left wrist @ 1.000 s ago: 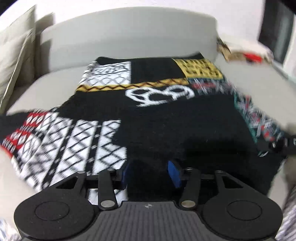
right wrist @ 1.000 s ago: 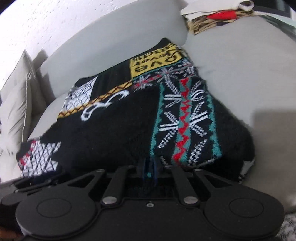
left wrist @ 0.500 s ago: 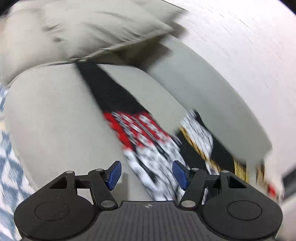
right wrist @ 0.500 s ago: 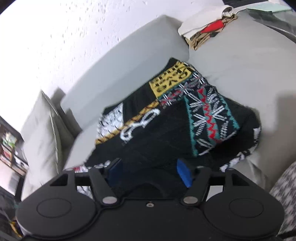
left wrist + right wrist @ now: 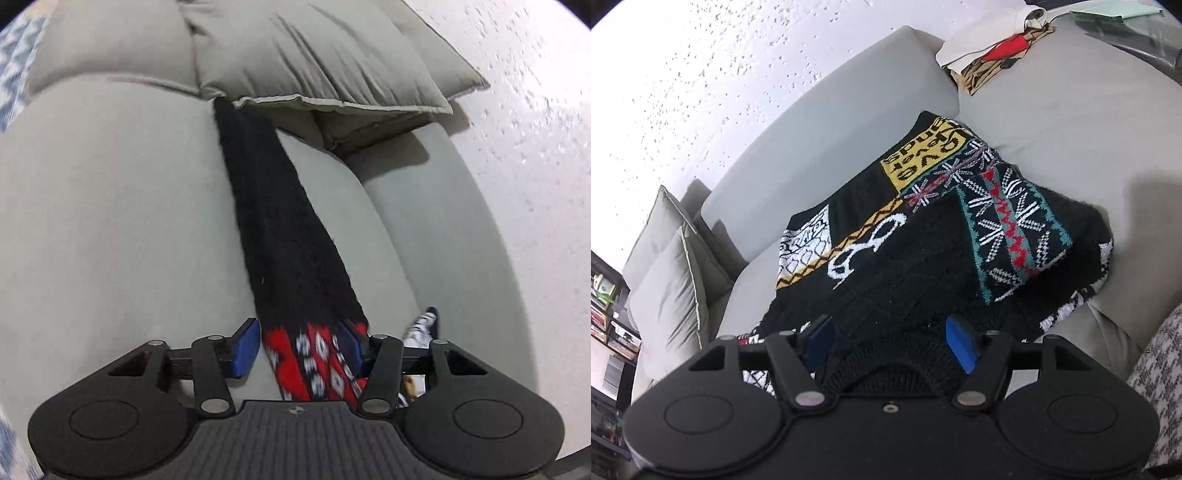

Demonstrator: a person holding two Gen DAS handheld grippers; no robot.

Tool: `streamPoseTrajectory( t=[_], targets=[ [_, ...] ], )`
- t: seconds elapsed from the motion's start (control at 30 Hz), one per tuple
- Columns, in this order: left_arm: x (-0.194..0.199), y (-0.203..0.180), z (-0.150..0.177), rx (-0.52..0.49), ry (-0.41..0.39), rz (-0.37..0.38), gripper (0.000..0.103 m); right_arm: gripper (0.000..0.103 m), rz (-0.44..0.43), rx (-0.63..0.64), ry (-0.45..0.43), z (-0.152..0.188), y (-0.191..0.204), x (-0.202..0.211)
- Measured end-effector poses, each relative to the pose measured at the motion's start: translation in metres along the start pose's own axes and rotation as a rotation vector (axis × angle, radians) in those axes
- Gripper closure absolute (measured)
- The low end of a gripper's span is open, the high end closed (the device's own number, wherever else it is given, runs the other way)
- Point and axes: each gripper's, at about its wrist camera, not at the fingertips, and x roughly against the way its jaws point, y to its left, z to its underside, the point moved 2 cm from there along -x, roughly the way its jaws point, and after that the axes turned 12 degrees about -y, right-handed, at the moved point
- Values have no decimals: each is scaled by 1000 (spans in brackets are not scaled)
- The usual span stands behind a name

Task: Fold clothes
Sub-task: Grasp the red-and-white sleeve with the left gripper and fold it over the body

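Note:
A black patterned knit sweater (image 5: 923, 236) lies spread on the grey sofa (image 5: 1071, 110), with yellow, white, teal and red panels. Its long black sleeve (image 5: 280, 236) stretches across the seat toward a cushion, with a red and white patterned part near my left gripper (image 5: 301, 347). The left gripper is open, its blue pads on either side of the sleeve, not closed on it. My right gripper (image 5: 892, 341) is open and hovers over the sweater's near black edge.
Grey cushions (image 5: 314, 55) lie on the sleeve's far end and also show in the right wrist view (image 5: 665, 280). A pile of folded clothes (image 5: 993, 48) sits on the sofa's far end. A white textured wall (image 5: 701, 74) stands behind the sofa backrest.
My right gripper has opened and let go of the sweater, then risen. My left gripper has swung left from the sweater body to the outstretched sleeve and now straddles it.

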Motion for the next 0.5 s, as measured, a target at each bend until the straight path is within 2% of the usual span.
streamPoseTrajectory(
  t=[0.03,0.1,0.2,0.37,0.47,0.5],
  targets=[
    [-6,-2,-2,-13,2,-14,56,36,3,-1,0,-1,-1,1],
    [-13,-5,-4,-35,1,-40,76,35,12,-5,-2,-3,-3,3],
    [-17,-8,-8,-64,-6,-75,92,34,22,-14,-15,-6,-8,6],
    [-3,-55,-7,-355,-69,-85,95,34,10,-41,-9,-11,-18,13],
    [27,-103,-1,-510,-146,-14,96,34,0,-54,-23,-14,-25,21],
    [41,-125,10,-593,-178,23,96,33,-3,-62,-27,-15,-28,24]
  ],
)
